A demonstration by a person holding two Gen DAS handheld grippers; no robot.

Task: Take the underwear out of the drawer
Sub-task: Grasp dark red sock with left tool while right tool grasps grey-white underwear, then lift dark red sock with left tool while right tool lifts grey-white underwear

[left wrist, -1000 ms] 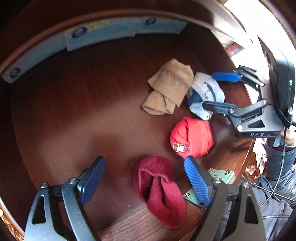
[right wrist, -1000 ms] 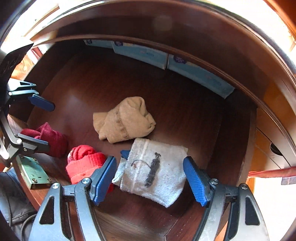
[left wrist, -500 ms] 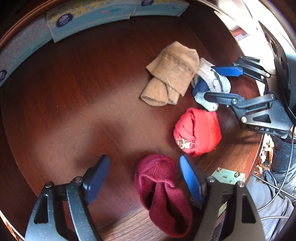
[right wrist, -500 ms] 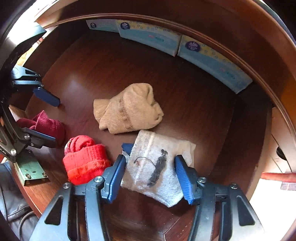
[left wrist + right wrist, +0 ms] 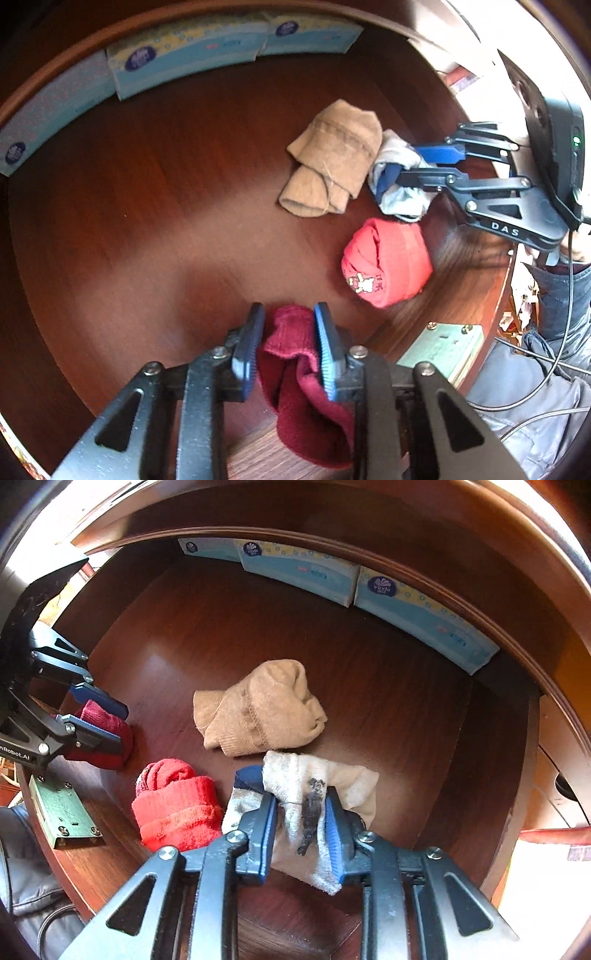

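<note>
1. Dark red knit, a rolled bundle [image 5: 295,369], sits between the blue pads of our left tool [image 5: 289,339]; its jaws are closing and the pads press the cloth on both sides.
2. From the right wrist we see what the left view only shows sidelong: the grey-white bundle [image 5: 306,812] with a dark mark, bunched between the pads of our right tool [image 5: 300,814], whose jaws are closing on it too.
3. The left view alone shows a cartoon print on the bright red bundle [image 5: 386,262] and the right tool's casing with a small green light.
4. The right view alone shows the left tool [image 5: 107,720] from outside, nipping the dark red roll near the drawer's front left corner.
5. All four bundles lie on the brown wooden floor of the drawer [image 5: 388,701]: the tan bundle [image 5: 262,710] in the middle, touching the grey-white one, with the bright red one just beside them toward the front.
6. Light blue tissue packs [image 5: 421,622] line the back wall, well apart from the clothing.
7. A green metal lock plate [image 5: 62,808] is screwed to the drawer's front edge.
8. Cables and grey clothing of the person [image 5: 517,387] show beyond the front edge.
</note>
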